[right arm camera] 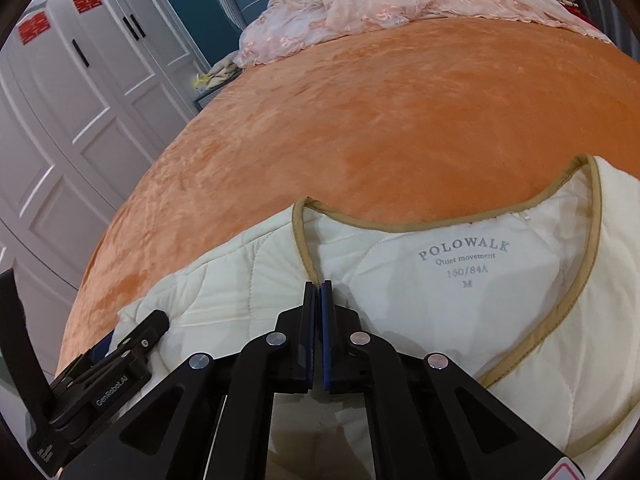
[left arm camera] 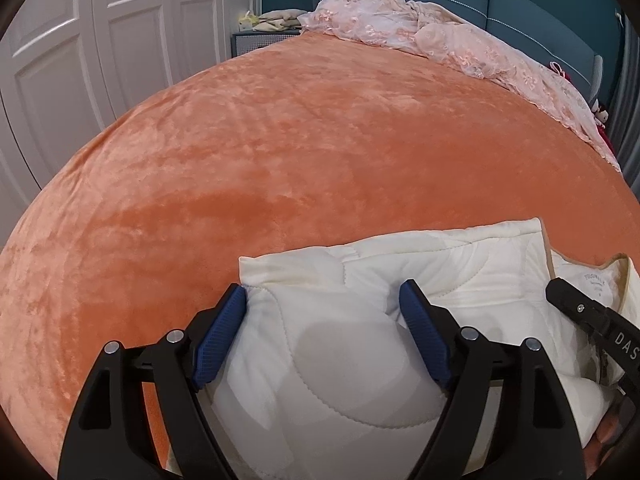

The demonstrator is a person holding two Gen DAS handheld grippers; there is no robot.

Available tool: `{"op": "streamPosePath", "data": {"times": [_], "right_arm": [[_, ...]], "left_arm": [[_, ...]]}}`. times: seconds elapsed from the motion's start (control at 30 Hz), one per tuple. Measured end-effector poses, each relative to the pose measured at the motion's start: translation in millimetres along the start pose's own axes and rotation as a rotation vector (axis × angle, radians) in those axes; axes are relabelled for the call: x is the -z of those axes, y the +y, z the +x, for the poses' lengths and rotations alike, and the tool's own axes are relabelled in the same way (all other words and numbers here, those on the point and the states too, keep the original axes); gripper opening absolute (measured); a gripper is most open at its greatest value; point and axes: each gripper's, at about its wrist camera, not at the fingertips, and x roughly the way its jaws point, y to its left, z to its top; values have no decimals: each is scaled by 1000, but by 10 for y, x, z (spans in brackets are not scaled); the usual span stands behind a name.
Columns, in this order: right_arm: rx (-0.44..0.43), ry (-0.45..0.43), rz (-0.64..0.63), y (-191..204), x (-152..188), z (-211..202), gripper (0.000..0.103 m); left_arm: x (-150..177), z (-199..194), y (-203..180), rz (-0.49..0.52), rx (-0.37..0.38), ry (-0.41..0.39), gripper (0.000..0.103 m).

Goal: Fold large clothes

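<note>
Jacket (left arm camera: 400, 280), cream and quilted, is lying at the near edge of the orange bedspread (left arm camera: 280, 140), right under both tools. Left wrist view first: the left gripper (left arm camera: 322, 300) has its jaws spread wide, with a puffy fold of the jacket bulging up between the blue pads (left arm camera: 224, 336). The left pad sits right at the fabric's left edge, so it straddles that fold but isn't squeezing it. Off to the right you can see the tip of the other tool resting over the fabric near the tan-trimmed neckline. A crumpled pink lace cover (left arm camera: 440, 32) sits at the far end of the bed, well apart from all this.

Right wrist view: the right gripper (right arm camera: 319, 285) has its jaws pressed together, tips right at the tan neckline trim (right arm camera: 308, 256) where the front opening starts. I can't tell whether a thin bit of fabric is caught between them or they're just closed on top of it. The printed size label (right arm camera: 464, 258) is just to the right of the tips, and the jacket spreads from there to the right and back toward the camera.

My read: the garment runs sideways across both tools, left one at the outer edge, right one at the collar, so the left is nearer the part that would fold inward.
</note>
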Motion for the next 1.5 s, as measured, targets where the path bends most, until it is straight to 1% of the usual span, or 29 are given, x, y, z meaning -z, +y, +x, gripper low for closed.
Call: {"op": "streamPosePath", "data": {"times": [0.1, 0.2, 0.23, 0.3, 0.33, 0.37, 0.43, 0.47, 0.53, 0.57, 0.6, 0.67, 0.73, 0.8, 0.83, 0.9, 0.97, 1.0, 1.03, 1.07, 1.1, 1.13, 1.17, 1.23, 1.33, 1.43, 1.5], "right_arm": [[14, 3, -9, 17, 3, 39, 0], [8, -31, 25, -41, -5, -63, 1], [27, -70, 64, -106, -28, -196, 10], [30, -158, 134, -286, -62, -514, 21], [18, -188, 163, -414, -89, -694, 29], [20, -207, 186, -553, -114, -861, 34], [37, -224, 212, -821, -157, -1115, 45], [59, -239, 232, -1073, -180, -1317, 47], [104, -258, 260, -1394, -193, -1527, 50], [142, -260, 277, -1600, -195, -1636, 50], [185, -257, 295, -1786, -191, -1714, 50], [240, -250, 339, -2096, -170, -1815, 51], [262, -225, 397, -2337, -143, -1838, 51], [259, -201, 443, -2510, -109, -1813, 52], [252, -182, 454, -2564, -99, -1771, 56], [228, -126, 456, -2628, -70, -1633, 56], [206, -84, 427, -2626, -37, -1515, 56], [205, -77, 406, -2601, -29, -1471, 52], [210, -86, 373, -2551, -26, -1453, 42], [207, -91, 351, -2505, -19, -1453, 35], [212, -96, 328, -2456, -26, -1444, 24], [222, -110, 312, -2428, -14, -1454, 18], [226, -130, 298, -2421, 13, -1484, 16], [231, -160, 294, -2418, 56, -1523, 12], [254, -195, 298, -2421, 94, -1539, 10], [286, -203, 303, -2406, 121, -1489, 10], [294, -189, 316, -2453, 144, -1442, 12]], "left_arm": [[10, 10, 1, 0, -8, -2, 79], [-3, 2, 4, -3, -15, 4, 81], [-13, -1, 11, -7, -14, 9, 82], [-68, -24, 24, -14, -25, 41, 84], [-95, -64, 20, -11, -32, 48, 84], [-117, -129, 8, -3, -41, 41, 84], [-147, -368, -58, 22, 5, -10, 84], [-161, -485, -122, 34, 39, -26, 84], [-191, -691, -332, 63, 115, -43, 84], [-208, -790, -536, 89, 166, -40, 84], [-218, -842, -720, 114, 204, -29, 84], [-232, -890, -1067, 153, 270, -3, 84], [-223, -887, -1511, 181, 355, 34, 84], [-192, -803, -1869, 205, 395, 74, 84], [-171, -757, -2029, 218, 400, 88, 84], [-120, -617, -2340, 247, 395, 126, 84], [-65, -501, -2519, 256, 394, 152, 83], [-35, -420, -2623, 265, 383, 174, 80], [-7, -363, -2718, 277, 367, 192, 70], [22, -309, -2776, 293, 354, 204, 63], [67, -239, -2834, 320, 322, 215, 52], [100, -195, -2857, 335, 300, 215, 46], [146, -167, -2881, 353, 269, 197, 37], [208, -146, -2898, 375, 226, 161, 28], [286, -163, -2917, 392, 185, 115, 23], [315, -144, -2907, 387, 178, 84, 23], [326, -136, -2889, 374, 184, 72, 23]]}}
